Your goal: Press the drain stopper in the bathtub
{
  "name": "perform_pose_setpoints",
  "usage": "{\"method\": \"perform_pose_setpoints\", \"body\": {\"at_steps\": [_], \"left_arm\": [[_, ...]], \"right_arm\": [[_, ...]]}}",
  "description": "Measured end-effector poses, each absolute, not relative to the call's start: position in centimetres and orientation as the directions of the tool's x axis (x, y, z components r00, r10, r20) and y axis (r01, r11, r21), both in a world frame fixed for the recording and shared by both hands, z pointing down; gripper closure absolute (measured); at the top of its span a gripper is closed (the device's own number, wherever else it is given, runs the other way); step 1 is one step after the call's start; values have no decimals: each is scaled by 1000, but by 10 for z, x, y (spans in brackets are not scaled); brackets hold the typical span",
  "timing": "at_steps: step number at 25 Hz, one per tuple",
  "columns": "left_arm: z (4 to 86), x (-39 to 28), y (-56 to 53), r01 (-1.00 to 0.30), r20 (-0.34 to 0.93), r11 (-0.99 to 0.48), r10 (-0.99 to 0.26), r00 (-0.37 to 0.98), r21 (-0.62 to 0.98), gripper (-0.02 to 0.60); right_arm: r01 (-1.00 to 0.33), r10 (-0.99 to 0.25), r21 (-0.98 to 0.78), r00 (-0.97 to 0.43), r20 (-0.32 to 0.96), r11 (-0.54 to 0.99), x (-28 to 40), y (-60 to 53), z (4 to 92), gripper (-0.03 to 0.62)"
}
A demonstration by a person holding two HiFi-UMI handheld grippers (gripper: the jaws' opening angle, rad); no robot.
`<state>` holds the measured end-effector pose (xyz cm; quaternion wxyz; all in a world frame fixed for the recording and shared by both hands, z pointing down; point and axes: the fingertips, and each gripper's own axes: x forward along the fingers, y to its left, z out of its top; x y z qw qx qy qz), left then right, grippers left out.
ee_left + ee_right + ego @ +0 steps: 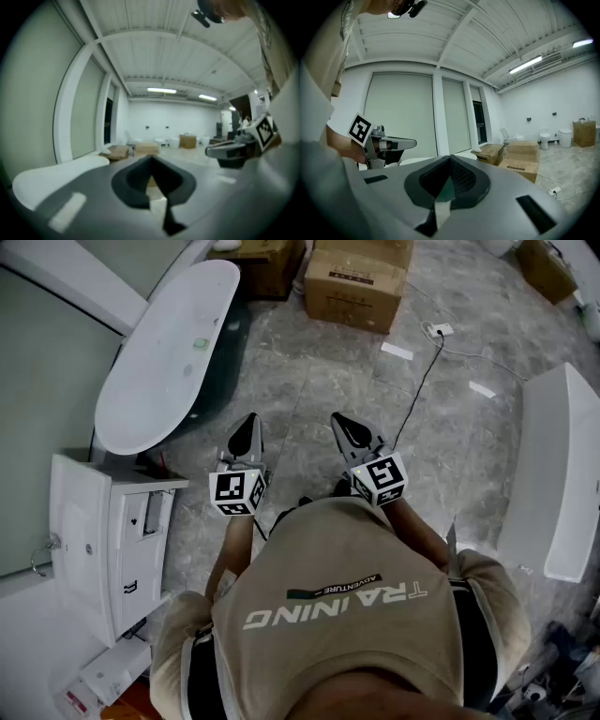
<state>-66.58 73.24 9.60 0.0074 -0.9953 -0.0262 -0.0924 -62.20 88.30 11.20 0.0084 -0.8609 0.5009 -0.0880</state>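
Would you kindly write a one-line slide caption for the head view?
Standing person holds the left gripper and right gripper, both shut and empty, short of the white bathtub.

The tub (pixel 159 371) is a white, freestanding oval, standing empty on the grey floor (pixel 309 381) ahead of me and off to my left, its long axis running away from me. Inside it, toward the far end, I see what looks like the stopper (pixel 200 343), a small greenish spot; too small to tell whether it is up or down.

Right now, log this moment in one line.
task: press not yet begun | left gripper: shut, empty | right gripper: shut, empty | bathtub: ahead-left, untouched
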Motion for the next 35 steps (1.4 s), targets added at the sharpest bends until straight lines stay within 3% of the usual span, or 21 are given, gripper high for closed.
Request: {"method": "perform_pose_setpoints", "body": {"at_steps": [12,22,35], "left_arm": [[104,-598,759,1,182,-997,14,983,72,580],[130,-576,728,-27,267,-997,-8,964,67,580],[121,-475,619,93,178,-990,112,978,110,580]], "right_arm": [[-868,-880,-148,461,114,-474,-550,909,111,585],[-881,-894,-178,407,187,-439,-509,875,142,586],[-850,-849,-131,473,235,-510,-423,765,118,586]]}}
